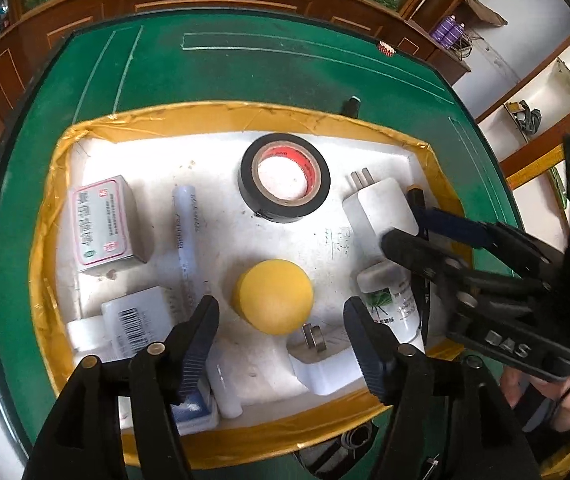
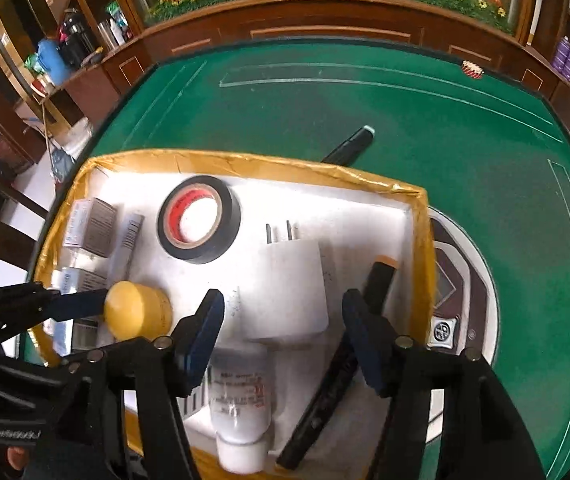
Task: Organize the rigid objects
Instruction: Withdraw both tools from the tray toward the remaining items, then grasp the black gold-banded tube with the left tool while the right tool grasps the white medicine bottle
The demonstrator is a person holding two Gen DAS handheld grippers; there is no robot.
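Observation:
A shallow white foam tray [image 1: 245, 114] with a yellow taped rim holds the objects. My left gripper [image 1: 285, 344] is open above its near edge, with a yellow round jar [image 1: 273, 296] just ahead between the tips and a white charger [image 1: 325, 356] below. My right gripper [image 2: 285, 332] is open, straddling a white plug adapter [image 2: 291, 288] without pressing it. A white bottle [image 2: 241, 400] lies under it, beside a black pen [image 2: 341, 360]. A black tape roll [image 1: 285, 178], a small box [image 1: 101, 226] and a white tube [image 1: 187, 240] lie farther in.
The tray [image 2: 421, 208] sits on a green felt table [image 2: 405, 112]. A black marker [image 2: 353, 144] lies on the felt behind the tray. A round panel [image 2: 457, 300] shows under the tray's right side. Wooden cabinets ring the table's far edge.

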